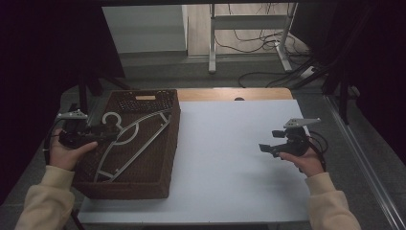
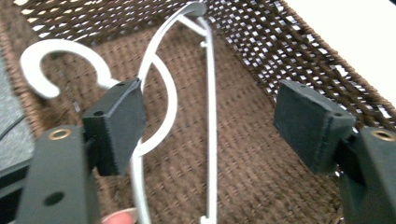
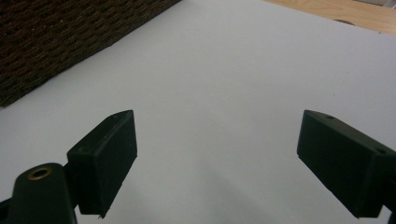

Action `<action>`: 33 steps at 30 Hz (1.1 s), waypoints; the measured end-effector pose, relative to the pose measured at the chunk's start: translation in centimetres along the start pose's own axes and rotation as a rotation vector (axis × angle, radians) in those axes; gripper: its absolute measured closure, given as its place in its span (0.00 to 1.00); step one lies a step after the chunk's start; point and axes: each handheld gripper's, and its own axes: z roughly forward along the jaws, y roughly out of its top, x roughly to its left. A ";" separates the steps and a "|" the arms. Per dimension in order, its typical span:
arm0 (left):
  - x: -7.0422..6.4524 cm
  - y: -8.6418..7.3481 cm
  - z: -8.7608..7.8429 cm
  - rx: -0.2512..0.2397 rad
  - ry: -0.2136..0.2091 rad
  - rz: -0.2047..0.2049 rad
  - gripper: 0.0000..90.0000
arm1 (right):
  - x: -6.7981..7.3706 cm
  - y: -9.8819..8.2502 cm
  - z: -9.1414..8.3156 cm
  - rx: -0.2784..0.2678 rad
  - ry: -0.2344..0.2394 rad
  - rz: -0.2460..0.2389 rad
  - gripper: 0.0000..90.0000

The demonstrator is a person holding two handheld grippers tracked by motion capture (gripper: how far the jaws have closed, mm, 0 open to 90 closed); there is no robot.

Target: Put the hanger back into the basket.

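Note:
A white plastic clothes hanger lies aslant inside a dark brown woven basket on the left of the table. My left gripper hovers over the basket's left side by the hanger's hook and stands open. In the left gripper view the hanger lies on the basket floor behind the wide-apart jaws of the left gripper, and neither pad presses on it. At the right, my right gripper is held open above the white table top, nothing between its jaws.
The basket's side wall stands to the upper left in the right gripper view. A strip of bare wood runs along the table's far edge. Beyond it are a metal stand and cables on the floor.

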 end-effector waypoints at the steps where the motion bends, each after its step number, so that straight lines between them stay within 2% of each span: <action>1: -0.1 0.0 0.0 -0.003 -0.004 -0.001 0.26 | 0.0 0.0 0.0 -0.001 0.000 -0.001 0.14; 8: -2.0 -0.2 0.2 -0.042 -0.027 0.032 0.24 | -0.2 0.0 0.2 -0.008 0.012 0.006 0.13; 12: -2.9 -0.1 0.4 -0.056 -0.030 0.047 0.23 | -0.1 0.0 0.2 -0.019 0.002 0.003 0.13; 17: -3.9 -0.3 0.6 -0.061 -0.023 0.047 0.22 | 0.1 0.3 -0.1 -0.040 -0.004 0.006 0.14; 22: -4.2 -0.9 0.8 -0.063 -0.016 0.028 0.22 | 0.3 0.3 -0.2 -0.042 -0.003 0.002 0.14; 26: -4.8 -1.2 0.9 -0.070 0.000 0.024 0.22 | 0.7 0.3 -0.4 -0.035 -0.002 -0.007 0.13; 30: -5.8 -1.4 1.3 -0.072 -0.022 0.042 0.21 | 1.9 0.4 -1.4 -0.050 -0.029 -0.011 0.13; 33: -6.2 -1.6 1.6 -0.065 -0.022 0.055 0.21 | 2.6 0.3 -1.9 -0.057 -0.048 -0.021 0.14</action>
